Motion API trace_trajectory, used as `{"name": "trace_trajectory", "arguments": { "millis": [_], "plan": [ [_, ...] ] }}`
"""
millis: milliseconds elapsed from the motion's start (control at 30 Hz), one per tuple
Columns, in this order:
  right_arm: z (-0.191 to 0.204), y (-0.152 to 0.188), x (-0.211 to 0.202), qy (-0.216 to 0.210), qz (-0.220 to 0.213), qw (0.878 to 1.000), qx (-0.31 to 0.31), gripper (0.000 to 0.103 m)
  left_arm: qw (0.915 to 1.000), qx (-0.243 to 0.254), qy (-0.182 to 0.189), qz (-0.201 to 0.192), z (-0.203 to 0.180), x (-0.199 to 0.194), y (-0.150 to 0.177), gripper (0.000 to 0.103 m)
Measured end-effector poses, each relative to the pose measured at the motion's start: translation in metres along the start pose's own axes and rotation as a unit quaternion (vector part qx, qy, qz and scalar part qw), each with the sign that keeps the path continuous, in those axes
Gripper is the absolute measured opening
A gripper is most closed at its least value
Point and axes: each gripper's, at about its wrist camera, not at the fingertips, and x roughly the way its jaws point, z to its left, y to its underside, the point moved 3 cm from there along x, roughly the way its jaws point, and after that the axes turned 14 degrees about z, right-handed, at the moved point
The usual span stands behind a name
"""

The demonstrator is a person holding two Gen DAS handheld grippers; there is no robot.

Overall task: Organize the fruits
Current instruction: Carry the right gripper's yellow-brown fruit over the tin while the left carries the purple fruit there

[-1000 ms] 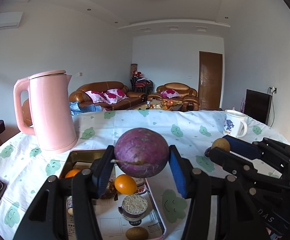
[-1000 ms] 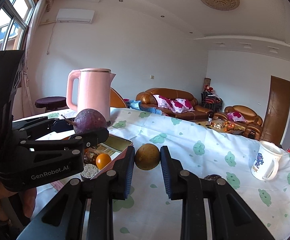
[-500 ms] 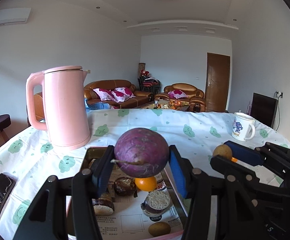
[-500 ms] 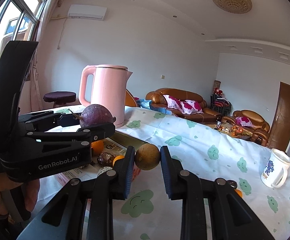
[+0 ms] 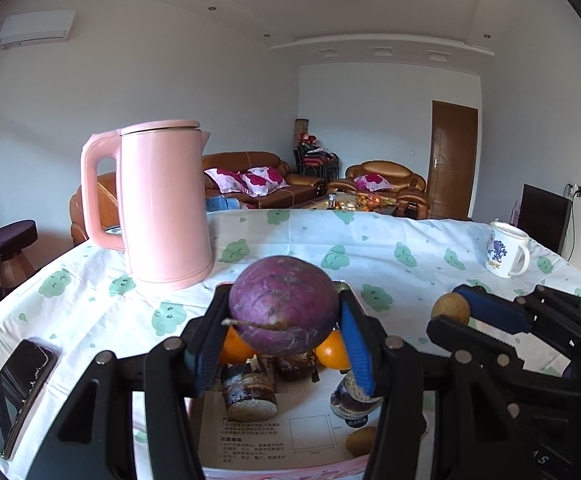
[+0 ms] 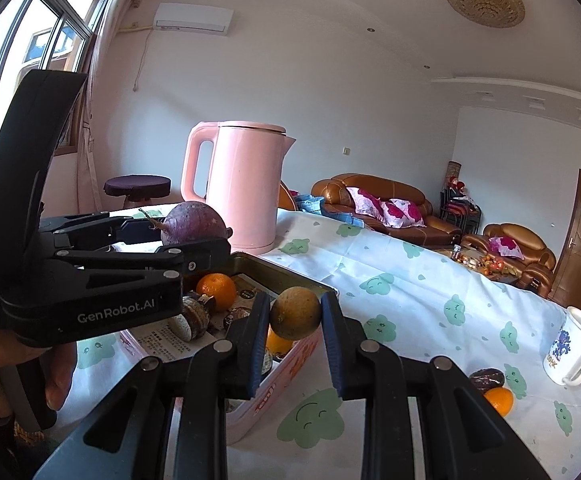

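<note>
My left gripper [image 5: 282, 320] is shut on a purple round fruit [image 5: 283, 304] with a dry stem, held above a pink tin tray [image 5: 290, 436]. The tray holds two oranges [image 5: 332, 354], dark cut pieces, a small jar and a brown fruit. My right gripper [image 6: 295, 308] is shut on a small brown round fruit [image 6: 295, 313], which hangs over the tray's near right rim [image 6: 290, 276]. In the right wrist view the left gripper [image 6: 186, 236] with its purple fruit [image 6: 192, 224] is to the left. In the left wrist view the right gripper [image 5: 450, 310] is to the right.
A tall pink kettle [image 5: 162, 204] stands behind the tray on the clouded tablecloth. A white mug [image 6: 572, 346] sits far right, with a loose orange [image 6: 499, 400] and a dark fruit [image 6: 486, 378] before it. A phone [image 5: 14, 384] lies at the left edge. A hand [image 6: 50, 372] grips the left tool.
Both grippers have slid left with their fruits. The tray now lies straight under the purple fruit, and the brown fruit has come over the tray's right rim.
</note>
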Motion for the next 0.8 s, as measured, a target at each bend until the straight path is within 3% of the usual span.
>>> {"name": "trace_trajectory", "arguments": {
  "millis": [800],
  "plan": [
    [0.021, -0.014, 0.032, -0.053, 0.031, 0.998, -0.007, 0.028, 0.997, 0.019, -0.018, 0.073, 0.023, 0.015, 0.017, 0.056]
  ]
}}
